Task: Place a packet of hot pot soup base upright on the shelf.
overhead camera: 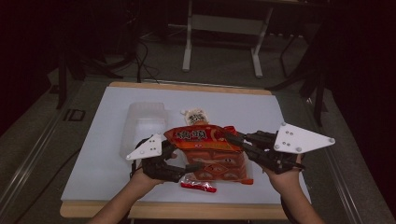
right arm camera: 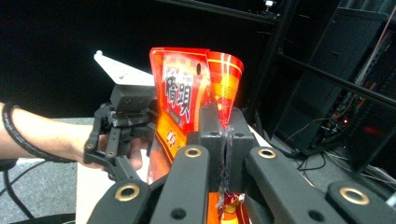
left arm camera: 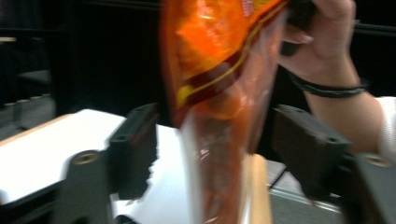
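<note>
Surface: white table (overhead camera: 102,154) in a dim room, carpet floor, desk frame (overhead camera: 224,28) far | Thing: orange snack bag (overhead camera: 210,149), glossy, red top edge, lifted over the table's near middle | Your right gripper (overhead camera: 227,135) was clenched on the bag's top corner | Your left gripper (overhead camera: 180,161) was released, bag between its jaws, untouched.

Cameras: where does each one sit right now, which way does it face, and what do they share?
High view: above the person's side, looking forward and down on the table; both forearms and tongs show.
Left gripper view: on the left tongs, looking along the jaws at the bag between them; the right hand shows beyond.
Right gripper view: on the right tongs, shut on the bag's edge; the left tongs show beyond.
All three share the bag.
</note>
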